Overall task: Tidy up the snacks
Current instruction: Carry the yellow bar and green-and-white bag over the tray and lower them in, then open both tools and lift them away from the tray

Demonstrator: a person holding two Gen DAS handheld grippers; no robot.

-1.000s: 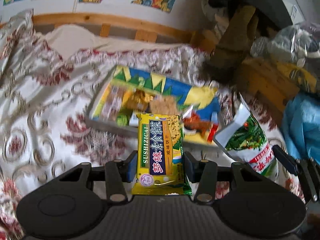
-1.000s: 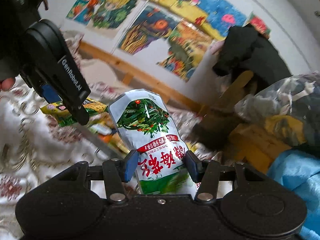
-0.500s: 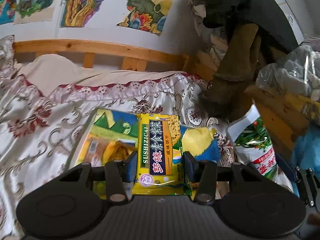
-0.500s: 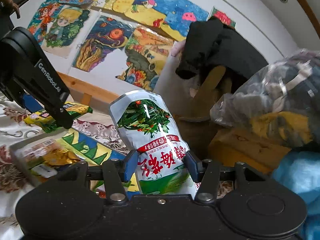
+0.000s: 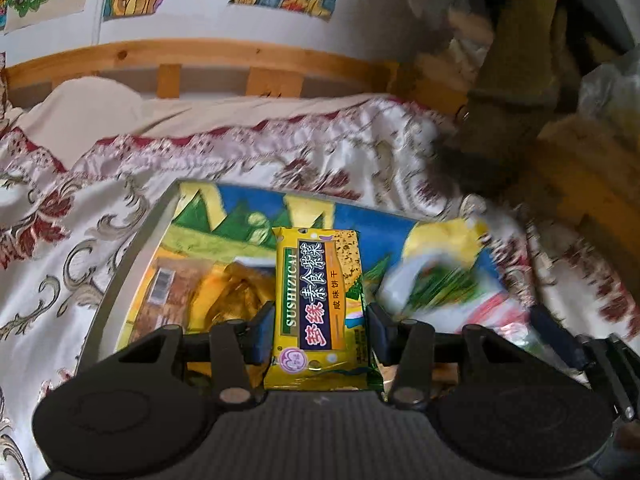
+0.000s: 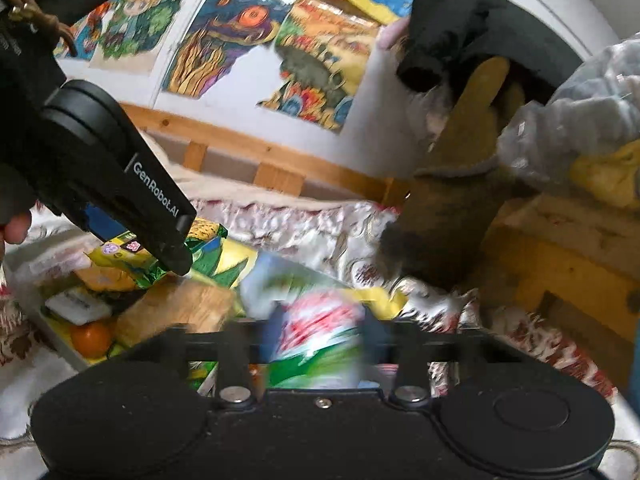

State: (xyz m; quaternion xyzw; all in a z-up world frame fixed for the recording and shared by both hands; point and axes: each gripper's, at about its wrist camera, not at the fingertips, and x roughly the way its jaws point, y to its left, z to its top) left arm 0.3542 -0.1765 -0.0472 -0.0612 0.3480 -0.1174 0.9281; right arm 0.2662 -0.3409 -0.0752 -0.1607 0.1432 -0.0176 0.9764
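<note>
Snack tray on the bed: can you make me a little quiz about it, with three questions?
1. True or false: the yellow packet lies flat in the tray.
2. What colour is the round fruit in the tray? A orange, B purple, C blue.
3. Which gripper has the green-and-white pouch between its jaws?

Key:
1. False. The left gripper holds it above the tray.
2. A.
3. The right gripper. Its jaws have just been closing with the blurred pouch between them.
</note>
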